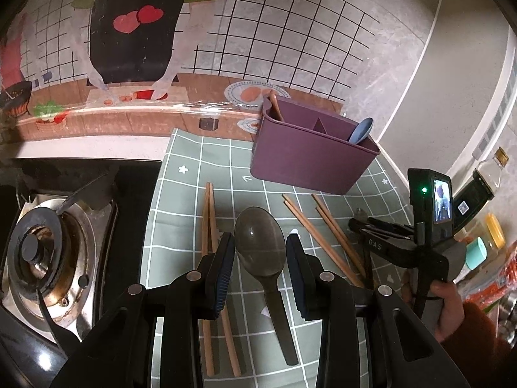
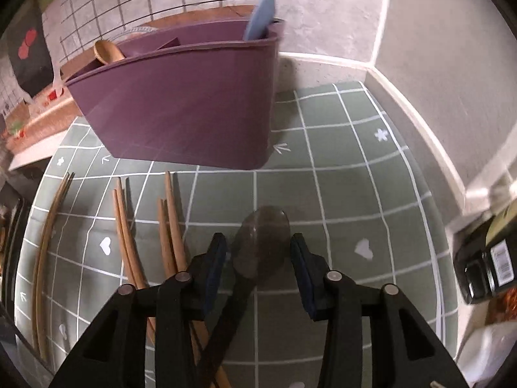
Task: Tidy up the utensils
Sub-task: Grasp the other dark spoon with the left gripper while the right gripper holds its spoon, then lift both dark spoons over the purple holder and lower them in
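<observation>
- Step in hand: picking up loose spoons to drop into the purple plastic utensil holder [image 1: 307, 158], which stands at the upper right of the green checked mat [image 1: 194, 200].
- My left gripper [image 1: 260, 242] has its jaws spread to either side of a dark grey plastic spoon [image 1: 260, 258]. The spoon lies low and centre, handle towards me. I cannot tell whether the pads touch the bowl yet.
- My right gripper [image 2: 257, 242] is spread the same way round a dark spoon [image 2: 261, 239] in its own view (blurred, so contact is unclear).
- Next, I judge, each pair of jaws must close squarely on its spoon, lift it, and tip it handle-down into a free compartment.
- Counts:
  - one holder
  - three pairs of brown wooden chopsticks [image 1: 206, 226] on the mat, one left of my spoon and two right of it
  - probably two dark spoons, one per view
  - one wooden spoon [image 2: 108, 51] in the holder's left end
  - one pale blue utensil [image 2: 260, 16] in its right end
</observation>
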The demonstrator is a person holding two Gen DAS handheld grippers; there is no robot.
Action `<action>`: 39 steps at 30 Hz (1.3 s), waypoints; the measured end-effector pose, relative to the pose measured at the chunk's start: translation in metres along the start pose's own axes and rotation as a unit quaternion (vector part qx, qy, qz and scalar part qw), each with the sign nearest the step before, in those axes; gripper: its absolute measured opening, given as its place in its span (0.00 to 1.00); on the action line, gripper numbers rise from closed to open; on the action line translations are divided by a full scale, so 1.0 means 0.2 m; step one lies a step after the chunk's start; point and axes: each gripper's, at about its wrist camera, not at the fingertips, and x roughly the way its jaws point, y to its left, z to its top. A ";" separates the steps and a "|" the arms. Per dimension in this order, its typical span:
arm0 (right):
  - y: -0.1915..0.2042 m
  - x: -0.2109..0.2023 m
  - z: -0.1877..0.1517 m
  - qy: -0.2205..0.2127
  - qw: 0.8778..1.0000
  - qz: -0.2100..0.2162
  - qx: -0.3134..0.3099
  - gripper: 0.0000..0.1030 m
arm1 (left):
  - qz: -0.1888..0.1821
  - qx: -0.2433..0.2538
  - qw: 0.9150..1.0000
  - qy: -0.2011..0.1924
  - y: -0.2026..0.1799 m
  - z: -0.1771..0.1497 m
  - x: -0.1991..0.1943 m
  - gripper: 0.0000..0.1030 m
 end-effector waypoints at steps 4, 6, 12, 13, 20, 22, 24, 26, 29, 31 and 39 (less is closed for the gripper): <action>0.01 -0.08 0.00 -0.014 1.000 0.008 -0.004 0.31 | -0.003 0.006 1.000 -0.006 -0.02 0.02 -0.02 0.33; 0.01 -0.16 0.00 -0.029 1.000 0.008 -0.006 0.31 | -0.004 0.009 1.000 -0.010 -0.03 0.02 -0.04 0.33; 0.01 -0.42 -0.01 -0.077 0.997 0.003 -0.028 0.31 | -0.010 0.018 1.000 -0.024 -0.10 0.04 -0.09 0.32; 0.01 -0.47 -0.01 -0.083 0.996 0.004 -0.031 0.30 | -0.012 0.019 0.999 -0.025 -0.12 0.05 -0.10 0.32; 0.01 -0.64 0.02 -0.116 0.992 0.002 -0.050 0.30 | -0.013 0.028 0.999 -0.037 -0.20 0.06 -0.16 0.32; 0.00 -0.68 0.02 -0.120 0.991 0.003 -0.052 0.30 | -0.011 0.032 0.999 -0.043 -0.22 0.07 -0.18 0.32; 0.00 -0.71 0.03 -0.126 0.991 0.005 -0.053 0.30 | -0.008 0.039 0.998 -0.049 -0.24 0.09 -0.20 0.32; -0.01 -0.76 0.05 -0.136 0.989 0.000 -0.057 0.30 | -0.005 0.046 0.997 -0.059 -0.27 0.12 -0.24 0.32; -0.02 -0.87 0.11 -0.161 0.985 -0.001 -0.057 0.30 | -0.004 0.058 0.995 -0.086 -0.31 0.22 -0.32 0.32; -0.03 -0.98 0.19 -0.190 0.980 -0.001 -0.055 0.30 | -0.006 0.068 0.991 -0.111 -0.35 0.31 -0.39 0.32; -0.07 -1.39 0.62 -0.313 0.949 -0.016 -0.036 0.30 | 0.004 0.123 0.972 -0.199 -0.51 0.76 -0.55 0.32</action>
